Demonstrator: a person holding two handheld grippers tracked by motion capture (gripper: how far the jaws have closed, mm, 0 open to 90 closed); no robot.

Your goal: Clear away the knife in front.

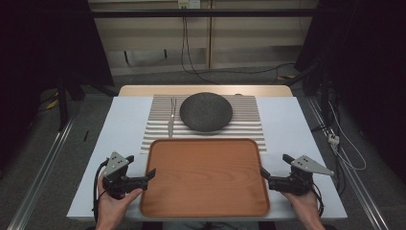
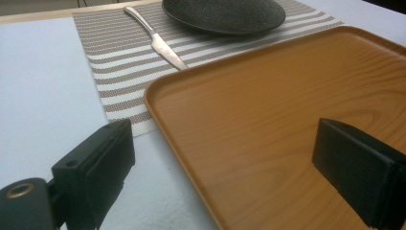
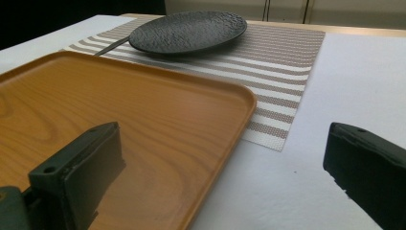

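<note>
While sitting at the near edge of the table:
Tray [image 1: 206, 177]: lying flat between both grippers, overlapping the striped mat [image 1: 249, 120], likely placed for a two-sided lift.
Plate [image 1: 206, 111]: resting on the mat behind the tray, knife [image 1: 171, 122] just beside.
Left gripper [image 1: 152, 173]: spreading wide, straddling the tray's left rim, pinching nothing.
Right gripper [image 1: 264, 173]: gaping wide at the right rim, holding nothing.
</note>
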